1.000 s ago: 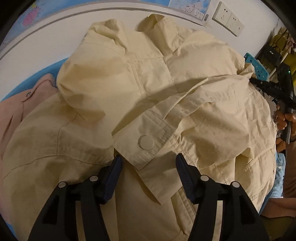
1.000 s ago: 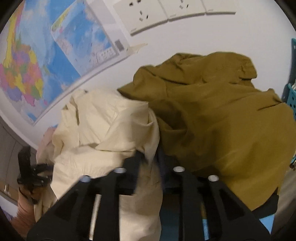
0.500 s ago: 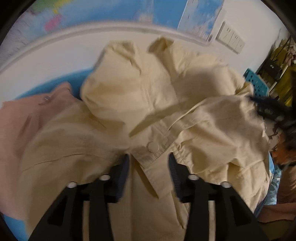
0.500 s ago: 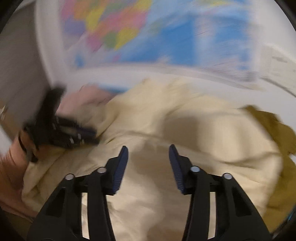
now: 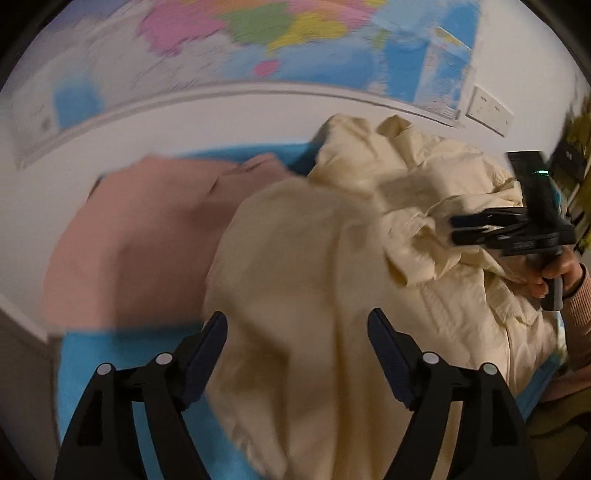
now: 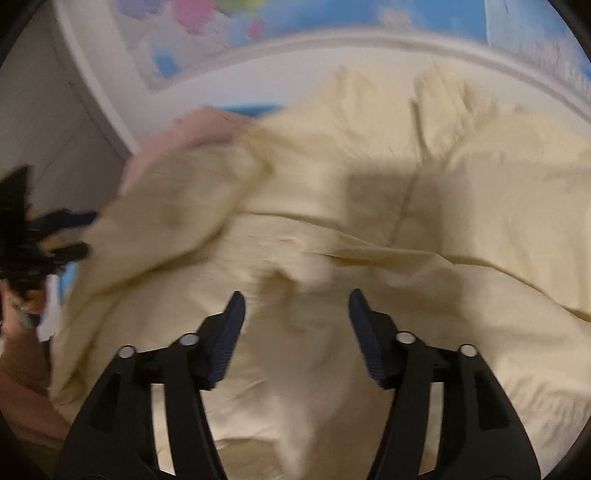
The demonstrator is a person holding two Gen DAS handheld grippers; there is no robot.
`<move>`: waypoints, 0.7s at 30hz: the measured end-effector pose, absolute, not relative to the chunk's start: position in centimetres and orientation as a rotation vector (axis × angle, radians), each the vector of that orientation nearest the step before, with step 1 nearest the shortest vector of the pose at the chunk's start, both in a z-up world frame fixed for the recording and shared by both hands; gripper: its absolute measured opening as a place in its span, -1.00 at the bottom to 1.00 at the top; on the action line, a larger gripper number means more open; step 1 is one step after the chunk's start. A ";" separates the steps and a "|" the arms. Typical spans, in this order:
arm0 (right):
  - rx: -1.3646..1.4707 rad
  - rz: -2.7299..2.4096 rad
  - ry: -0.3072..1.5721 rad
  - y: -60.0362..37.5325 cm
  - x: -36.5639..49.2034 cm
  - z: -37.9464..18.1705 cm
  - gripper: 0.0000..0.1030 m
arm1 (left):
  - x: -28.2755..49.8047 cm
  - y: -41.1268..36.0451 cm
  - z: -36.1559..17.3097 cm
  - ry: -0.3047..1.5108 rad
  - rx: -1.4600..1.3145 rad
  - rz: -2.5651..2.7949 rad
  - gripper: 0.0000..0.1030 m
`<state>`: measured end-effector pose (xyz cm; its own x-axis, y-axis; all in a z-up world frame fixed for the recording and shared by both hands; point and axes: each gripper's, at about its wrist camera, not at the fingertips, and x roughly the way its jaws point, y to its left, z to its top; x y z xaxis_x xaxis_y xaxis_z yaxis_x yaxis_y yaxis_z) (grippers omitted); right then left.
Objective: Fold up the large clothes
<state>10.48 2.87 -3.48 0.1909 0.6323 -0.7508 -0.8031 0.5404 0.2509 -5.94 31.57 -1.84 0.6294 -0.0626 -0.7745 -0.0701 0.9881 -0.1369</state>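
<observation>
i have both grippers over the cream jacket (image 5: 314, 258), which lies crumpled in a heap across the blue surface (image 5: 110, 354), its collar end toward the wall with the map (image 5: 295, 33). the left gripper (image 5: 297, 336) has its fingers spread wide with nothing between them, poised above the jacket's near left edge. the right gripper (image 6: 295, 314) is the same: fingers apart, empty, hanging over a rumpled fold in the middle of the cloth. both views are blurred, so i cannot make out seams or the hem with any confidence.

my main worry is grabbing blind. the fabric is bunched in several layers, and if i close on a ridge like the one under the right gripper i would probably catch more than one layer, then drag the whole heap instead of one edge. the fold would come out lopsided.

second, the pink garment (image 5: 147, 236) lies touching the jacket's left side, partly under it as far as i can tell. the left gripper sits close to that boundary, and a careless pinch there could take pink cloth with the cream.

third, in the left view the right gripper looks near the bunched sleeve area; sweeping both inward at once risks the two tools knocking together.
</observation>
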 end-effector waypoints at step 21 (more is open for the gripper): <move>0.022 1.198 1.196 16.6 12.7 -5.1 -0.30 | -13.1 28.1 -4.8 0.938 -0.083 -0.130 -0.38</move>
<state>12.74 16.64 -5.07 -0.1215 0.7125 -0.6911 -0.6921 0.4382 0.5735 -13.08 28.09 -4.76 0.5840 -0.1476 -0.7982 0.0752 0.9889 -0.1279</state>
